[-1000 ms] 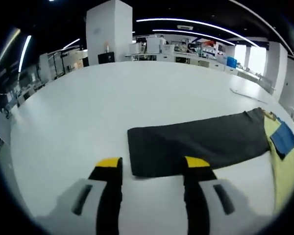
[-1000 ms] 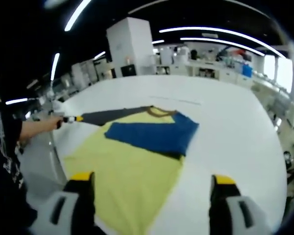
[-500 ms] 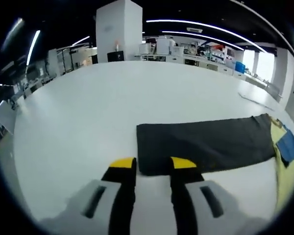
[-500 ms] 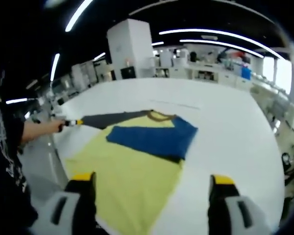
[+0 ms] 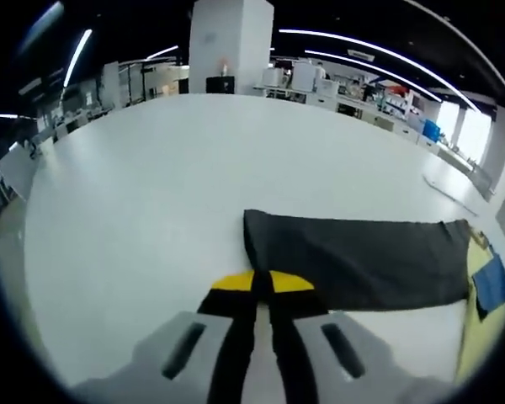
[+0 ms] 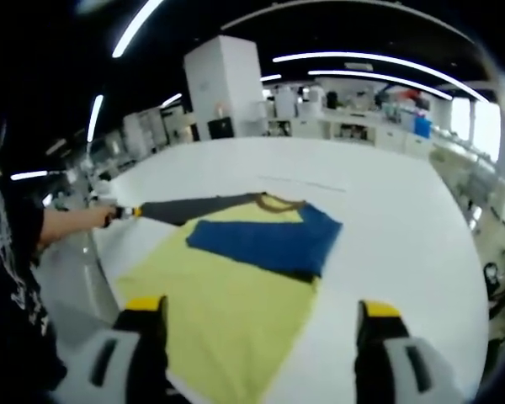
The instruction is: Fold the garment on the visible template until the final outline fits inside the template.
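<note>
The garment lies flat on the white table [image 6: 404, 227]: a yellow body [image 6: 227, 303], a blue sleeve [image 6: 265, 240] folded across it, and a dark grey sleeve [image 6: 189, 206] stretched out sideways. In the left gripper view that dark sleeve [image 5: 353, 261] runs to the right towards the yellow body [image 5: 475, 337] and blue part [image 5: 491, 282]. My left gripper [image 5: 263, 283] is shut with its yellow tips on the sleeve's near end corner. The right gripper view shows it as the left gripper [image 6: 124, 212] at the sleeve's tip. My right gripper [image 6: 261, 307] stands wide open over the yellow hem.
The white table [image 5: 151, 185] stretches far beyond the garment on all sides. A person's hand [image 6: 76, 220] and dark sleeve are at the left of the right gripper view. Benches, a white pillar [image 5: 231, 42] and equipment stand well behind the table.
My left gripper's jaws have come together from wide apart to shut at the dark sleeve's end. The right gripper has stayed open and nearly still.
</note>
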### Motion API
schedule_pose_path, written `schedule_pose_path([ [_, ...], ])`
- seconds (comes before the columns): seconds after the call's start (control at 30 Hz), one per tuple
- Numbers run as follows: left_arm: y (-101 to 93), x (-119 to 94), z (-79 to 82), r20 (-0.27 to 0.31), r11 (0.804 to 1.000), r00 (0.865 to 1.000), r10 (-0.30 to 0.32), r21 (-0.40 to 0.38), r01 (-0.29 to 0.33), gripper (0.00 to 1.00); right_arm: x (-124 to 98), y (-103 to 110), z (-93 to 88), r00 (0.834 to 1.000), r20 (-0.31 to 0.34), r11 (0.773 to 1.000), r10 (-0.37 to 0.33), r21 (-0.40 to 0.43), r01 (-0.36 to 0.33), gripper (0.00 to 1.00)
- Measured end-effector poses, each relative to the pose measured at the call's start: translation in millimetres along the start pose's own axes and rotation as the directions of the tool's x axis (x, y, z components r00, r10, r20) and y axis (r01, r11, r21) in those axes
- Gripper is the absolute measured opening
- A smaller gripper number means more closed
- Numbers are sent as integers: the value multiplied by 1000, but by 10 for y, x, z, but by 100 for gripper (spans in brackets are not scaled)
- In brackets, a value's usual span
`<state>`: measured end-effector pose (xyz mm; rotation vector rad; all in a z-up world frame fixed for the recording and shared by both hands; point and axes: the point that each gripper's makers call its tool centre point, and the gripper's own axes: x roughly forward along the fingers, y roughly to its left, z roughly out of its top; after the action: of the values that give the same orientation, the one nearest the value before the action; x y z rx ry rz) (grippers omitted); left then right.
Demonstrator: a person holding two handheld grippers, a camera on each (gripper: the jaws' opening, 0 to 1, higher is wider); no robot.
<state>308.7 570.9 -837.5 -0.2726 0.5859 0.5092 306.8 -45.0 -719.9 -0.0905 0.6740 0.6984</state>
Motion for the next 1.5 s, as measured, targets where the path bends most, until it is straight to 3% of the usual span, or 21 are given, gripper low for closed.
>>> schedule_pose_path([
  [0.13, -66, -1, 94, 41, 998, 999, -29, -54, 31, 1, -28, 5, 36, 1000, 15, 1000, 1, -5, -1, 93],
  [0.37, -162, -53, 273, 88, 997, 995, -45, -59, 50, 0, -17, 36, -50, 1000, -7, 1000, 10, -20, -10, 96],
  [0.43, -225, -108, 383, 124, 995, 991, -55, -73, 64, 0, -7, 48, -63, 1000, -5, 1000, 16, -18, -16, 97],
  [0.73, -413, -213, 561, 161, 993, 983, -94, -56, 104, 0, 7, 131, -80, 999, -5, 998, 46, -36, -46, 99],
  [0.87, -575, -289, 693, 199, 988, 972, -126, -66, 142, 0, 10, 149, -91, 999, -6, 998, 52, -44, -52, 99],
  [0.97, -666, -309, 759, 209, 988, 967, -147, -24, 155, 0, 14, 175, -98, 998, -5, 997, 58, -45, -59, 99],
  [1.2, -1080, -401, 977, 240, 972, 943, -232, 13, 236, 0, 29, 226, -111, 997, -1, 996, 73, -43, -73, 99],
  [1.5, -1683, -603, 1077, 250, 937, 906, -343, 20, 349, 0, 88, 313, -149, 996, -6, 994, 93, -48, -93, 99],
])
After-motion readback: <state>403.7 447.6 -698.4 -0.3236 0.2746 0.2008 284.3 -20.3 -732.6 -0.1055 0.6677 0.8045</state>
